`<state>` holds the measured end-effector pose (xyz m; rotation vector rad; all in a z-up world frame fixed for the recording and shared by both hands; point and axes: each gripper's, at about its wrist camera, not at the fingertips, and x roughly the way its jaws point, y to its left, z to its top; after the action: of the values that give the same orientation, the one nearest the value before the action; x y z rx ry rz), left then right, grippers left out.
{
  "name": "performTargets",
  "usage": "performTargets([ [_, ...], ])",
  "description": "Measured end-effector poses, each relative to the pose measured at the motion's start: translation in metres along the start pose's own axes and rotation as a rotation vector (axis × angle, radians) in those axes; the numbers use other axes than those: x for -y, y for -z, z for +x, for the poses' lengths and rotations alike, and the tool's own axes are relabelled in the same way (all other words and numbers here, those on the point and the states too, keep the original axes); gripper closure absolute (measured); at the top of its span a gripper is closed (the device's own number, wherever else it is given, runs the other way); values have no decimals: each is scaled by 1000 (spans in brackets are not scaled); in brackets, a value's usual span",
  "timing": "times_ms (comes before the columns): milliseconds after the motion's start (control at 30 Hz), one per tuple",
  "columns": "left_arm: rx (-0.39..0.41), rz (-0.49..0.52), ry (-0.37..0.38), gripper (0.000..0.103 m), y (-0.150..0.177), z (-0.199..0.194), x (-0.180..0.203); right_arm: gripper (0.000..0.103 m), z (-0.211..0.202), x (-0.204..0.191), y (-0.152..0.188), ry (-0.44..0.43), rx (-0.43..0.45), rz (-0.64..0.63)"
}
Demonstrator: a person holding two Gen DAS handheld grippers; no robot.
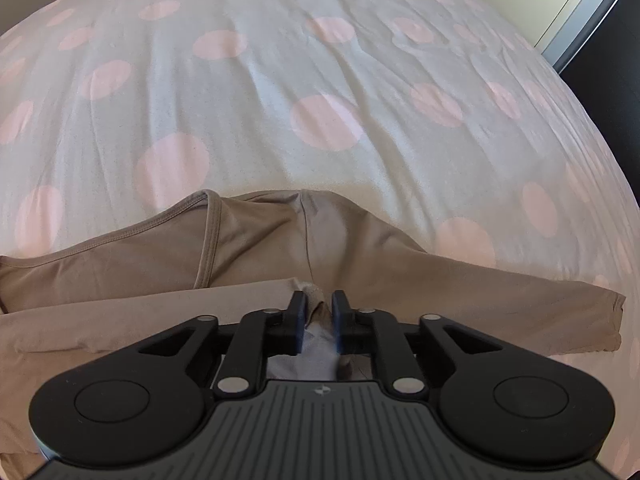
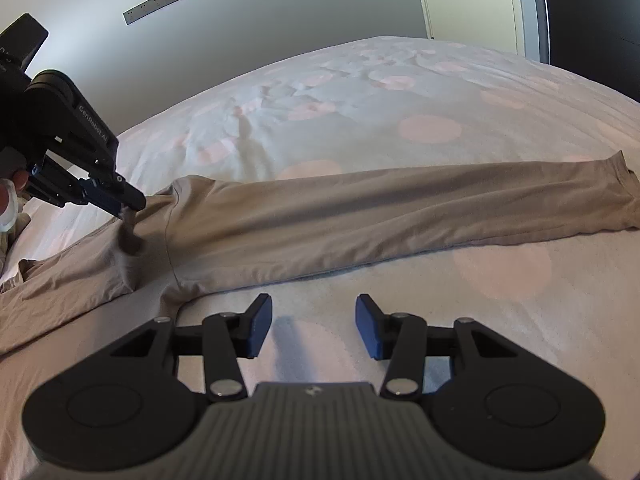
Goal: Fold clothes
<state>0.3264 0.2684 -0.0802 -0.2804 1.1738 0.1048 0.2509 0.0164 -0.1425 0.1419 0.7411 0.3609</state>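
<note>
- The right tongs (image 2: 313, 328) hang with their jaws apart over bare duvet, just short of the near edge of the tan long-sleeved top (image 2: 280, 224) — holding nothing.
- The left tongs (image 1: 319, 312) are clamped on a pinch of that top near its shoulder seam, lifting a small peak of cloth.
- The top lies on the polka-dot duvet (image 1: 248, 92), one sleeve (image 2: 480, 200) stretched straight away from the shoulder seam.
- Judged step: folding the sleeve in. Next, the right tongs likely need to grip the sleeve beyond the seam and carry it across the body.

Pale bedspread (image 1: 280, 80) with pink dots (creased), grey wall (image 2: 260, 20) behind, cream door (image 2: 472, 4) at right.
</note>
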Motion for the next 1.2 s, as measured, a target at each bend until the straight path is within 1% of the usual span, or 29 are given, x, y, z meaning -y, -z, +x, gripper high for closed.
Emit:
performTargets([
  [67, 5, 4, 18, 88, 2, -4, -1, 53, 1, 0, 0, 2, 0, -1],
  [200, 20, 17, 27, 83, 12, -22, -4, 53, 1, 1, -1, -2, 3, 5],
  [267, 32, 19, 13, 83, 21, -37, -9, 53, 1, 3, -2, -6, 1, 11],
  [367, 45, 11, -3, 83, 41, -60, -20, 56, -1, 7, -4, -6, -5, 20],
  [533, 61, -10, -62, 83, 85, -95, -44, 56, -5, 15, -8, -6, -35, 18],
  [667, 88, -7, -139, 83, 126, -114, -61, 56, -12, 31, -14, -42, -69, 42],
  [767, 109, -17, -192, 83, 158, -124, -77, 56, -19, 54, -18, -4, -72, 63],
  [867, 126, -48, -222, 83, 189, -133, -101, 56, -32, 96, -34, 29, -52, 61],
  [900, 131, -48, -239, 83, 198, -135, -109, 56, -36, 110, -39, 40, -45, 61],
  [967, 164, -45, -298, 83, 215, -137, -122, 56, -42, 142, -53, 61, -49, 95],
  [1033, 178, -39, -368, 83, 229, -135, -136, 57, -48, 174, -66, 82, -52, 129],
  [1067, 183, -45, -391, 83, 234, -134, -141, 57, -48, 186, -73, 95, -59, 134],
  [1133, 180, -58, -419, 83, 244, -133, -154, 57, -48, 211, -86, 120, -72, 143],
  [1200, 203, -78, -448, 83, 252, -133, -161, 57, -43, 230, -95, 136, -98, 152],
])
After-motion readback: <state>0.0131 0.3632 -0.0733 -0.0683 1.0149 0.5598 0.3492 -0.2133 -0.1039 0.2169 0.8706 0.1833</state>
